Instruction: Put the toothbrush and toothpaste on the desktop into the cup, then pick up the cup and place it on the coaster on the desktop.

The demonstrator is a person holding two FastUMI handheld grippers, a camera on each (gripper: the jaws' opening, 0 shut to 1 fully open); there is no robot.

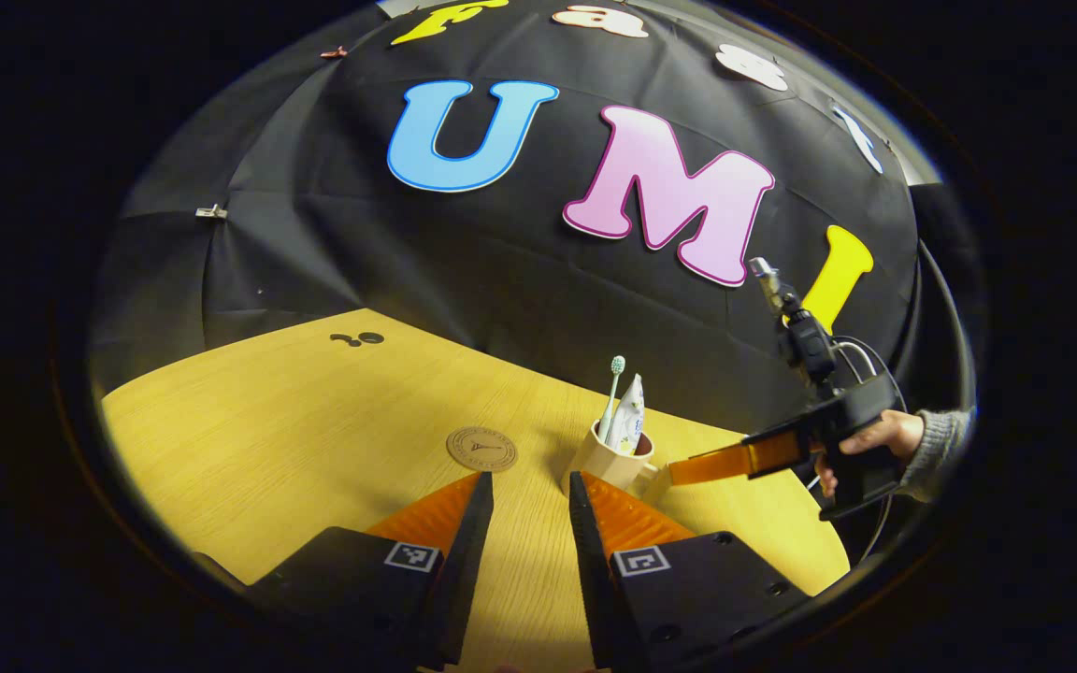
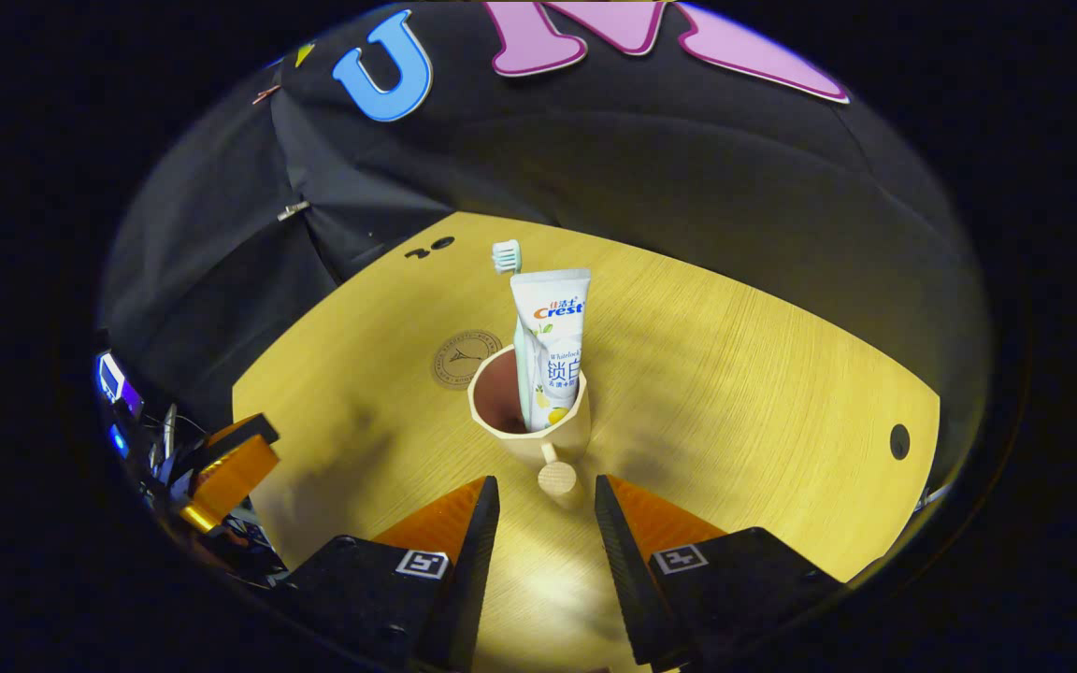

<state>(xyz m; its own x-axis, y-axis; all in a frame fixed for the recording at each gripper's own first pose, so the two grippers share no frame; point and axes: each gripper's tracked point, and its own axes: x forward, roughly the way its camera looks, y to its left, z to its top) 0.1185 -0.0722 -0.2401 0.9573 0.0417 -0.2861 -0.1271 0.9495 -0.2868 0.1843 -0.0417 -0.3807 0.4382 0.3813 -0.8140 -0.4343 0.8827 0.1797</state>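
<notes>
Desktop (image 2: 735, 374): a pale wood-grain surface runs across the booth, a black cloth wall rising behind it.
Right gripper (image 2: 546, 495): in the right gripper view its two fingers stand parted, nothing between them, the gap lined up with the cup's handle knob just ahead. In the left gripper view it reaches in from the right, held by a hand (image 1: 875, 439) in a grey sleeve; its tip looks to be at or near the cup's side, though contact cannot be told from this angle.
Left gripper (image 1: 531, 491): fingers spread and empty, hovering over the desktop just short of the cup and the coaster.
Cup (image 2: 548, 435): a cream faceted mug, upright on the desktop, beside the coaster and not on it.
Coaster (image 1: 481, 449): a round brown disc lying flat, left of the cup in the left gripper view.
Toothpaste (image 2: 550, 350): a white tube standing in the cup, leaning on the rim.
Toothbrush (image 1: 612, 393): in the cup behind the tube, bristle head up.
</notes>
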